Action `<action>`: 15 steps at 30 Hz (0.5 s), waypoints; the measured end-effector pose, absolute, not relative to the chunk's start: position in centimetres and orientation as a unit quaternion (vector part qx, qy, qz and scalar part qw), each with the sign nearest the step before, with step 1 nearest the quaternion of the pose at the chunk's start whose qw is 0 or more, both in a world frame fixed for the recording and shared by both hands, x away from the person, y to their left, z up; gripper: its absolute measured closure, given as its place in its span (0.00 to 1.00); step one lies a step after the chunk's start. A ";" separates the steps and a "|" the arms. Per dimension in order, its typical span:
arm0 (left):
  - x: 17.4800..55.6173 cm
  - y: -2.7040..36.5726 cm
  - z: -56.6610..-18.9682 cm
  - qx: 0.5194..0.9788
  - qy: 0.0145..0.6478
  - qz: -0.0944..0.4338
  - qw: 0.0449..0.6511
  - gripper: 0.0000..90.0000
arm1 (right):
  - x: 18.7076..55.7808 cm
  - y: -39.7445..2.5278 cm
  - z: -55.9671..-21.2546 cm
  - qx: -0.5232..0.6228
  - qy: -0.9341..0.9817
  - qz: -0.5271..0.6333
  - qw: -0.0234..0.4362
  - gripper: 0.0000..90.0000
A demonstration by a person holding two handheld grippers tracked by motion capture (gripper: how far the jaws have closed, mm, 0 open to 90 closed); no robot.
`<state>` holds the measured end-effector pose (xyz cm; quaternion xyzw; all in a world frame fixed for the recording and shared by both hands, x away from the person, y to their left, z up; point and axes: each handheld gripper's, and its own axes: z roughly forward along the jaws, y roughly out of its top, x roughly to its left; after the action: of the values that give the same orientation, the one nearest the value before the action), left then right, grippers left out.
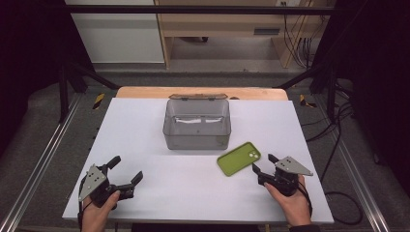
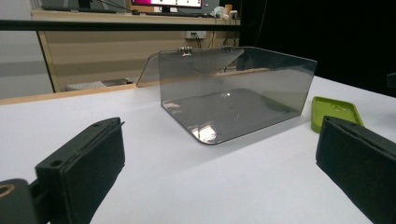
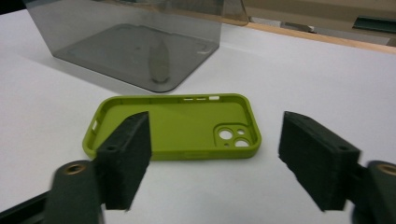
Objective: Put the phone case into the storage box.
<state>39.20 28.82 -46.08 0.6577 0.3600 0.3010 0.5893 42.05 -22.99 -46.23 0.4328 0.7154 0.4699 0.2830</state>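
Just right tool [image 1: 263, 164] agape, green case [image 1: 238, 158]

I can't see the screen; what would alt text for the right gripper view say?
A lime-green plastic phone case lies hollow side up on a white table, framed between the right gripper's two open black fingers. Behind it stands a smoky transparent plastic box, its lid open.

Phone case [image 1: 239, 158] right of box [image 1: 197, 124] — nearer person.

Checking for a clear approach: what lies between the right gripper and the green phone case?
Nothing: the right gripper view shows bare white table between the open right gripper and the green phone case.
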 end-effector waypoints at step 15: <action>38.9 29.0 -46.0 0.659 0.359 0.299 0.589 0.02 | 46.0 -18.7 -43.3 0.424 0.786 0.392 0.219 0.98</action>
<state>38.91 28.98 -46.01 0.6589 0.3591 0.2993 0.5894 46.05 -18.67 -43.27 0.4242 0.7864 0.3918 0.2194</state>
